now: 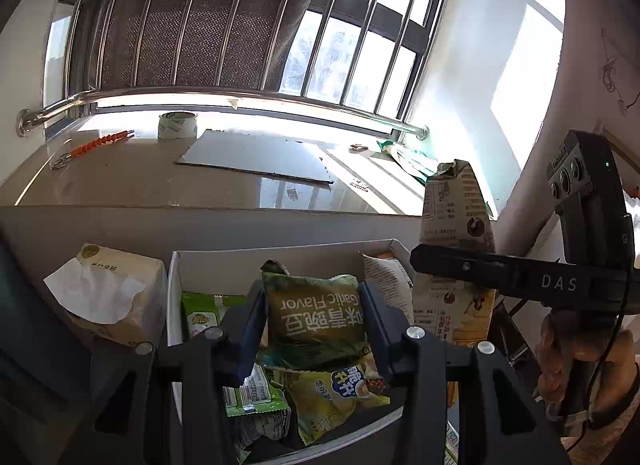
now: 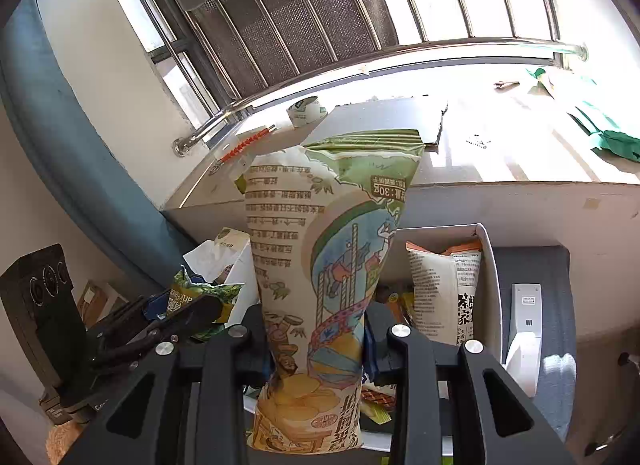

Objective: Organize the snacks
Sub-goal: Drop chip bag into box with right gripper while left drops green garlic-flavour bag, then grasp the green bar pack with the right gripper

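My left gripper (image 1: 314,319) is shut on a dark green "Garlic Flavor" pea packet (image 1: 316,317), held over the white box (image 1: 280,255). The box holds several snack packets, among them a yellow-green one (image 1: 336,401) and a green one (image 1: 256,397). My right gripper (image 2: 316,329) is shut on a tall cream and green chip bag (image 2: 320,265), held upright above the box (image 2: 486,265). In the left wrist view the right gripper (image 1: 496,269) and its chip bag (image 1: 456,205) are at the right. In the right wrist view the left gripper (image 2: 176,317) with the pea packet (image 2: 200,293) is at the left.
A tissue pack (image 1: 116,293) stands left of the box. Behind is a stone windowsill (image 1: 140,181) with a tape roll (image 1: 178,125), a grey board (image 1: 260,157), an orange tool (image 1: 100,143) and green bags (image 2: 600,129). A white remote (image 2: 524,329) lies right of the box on grey fabric.
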